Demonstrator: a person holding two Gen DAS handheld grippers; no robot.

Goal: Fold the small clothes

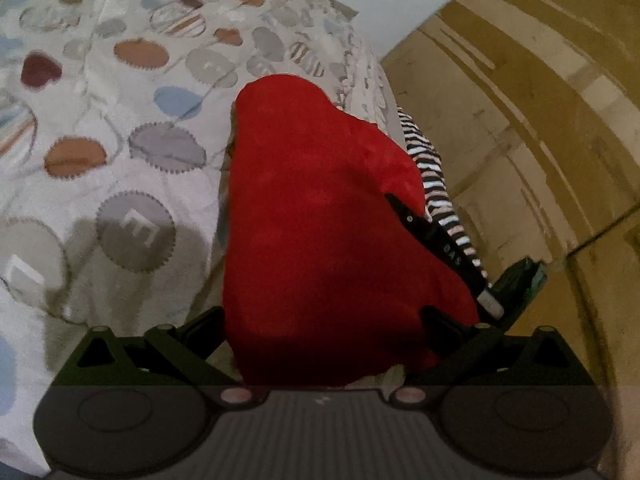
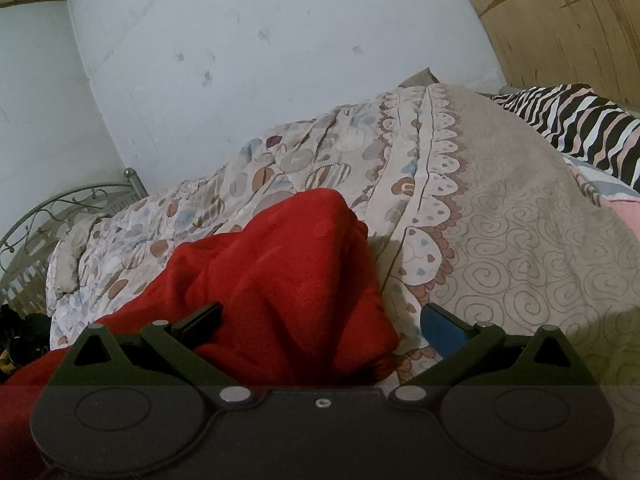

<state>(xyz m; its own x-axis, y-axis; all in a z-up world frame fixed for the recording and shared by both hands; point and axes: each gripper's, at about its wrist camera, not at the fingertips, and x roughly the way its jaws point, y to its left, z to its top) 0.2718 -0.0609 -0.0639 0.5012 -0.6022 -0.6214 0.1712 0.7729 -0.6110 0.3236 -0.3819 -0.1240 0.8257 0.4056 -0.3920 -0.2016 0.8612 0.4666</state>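
The left gripper (image 1: 320,320) holds its jaws spread wide, the finger bases showing at about 8 and 4 o'clock in its own wrist view, with red cloth (image 1: 320,220) bunched in the gap between them so that the tips are hidden. The right gripper (image 2: 320,316) is likewise spread, its left finger (image 2: 200,314) at 8 o'clock lying against the same cloth and its right finger (image 2: 442,326) (the one with a blue pad) at 4 o'clock clear of it.
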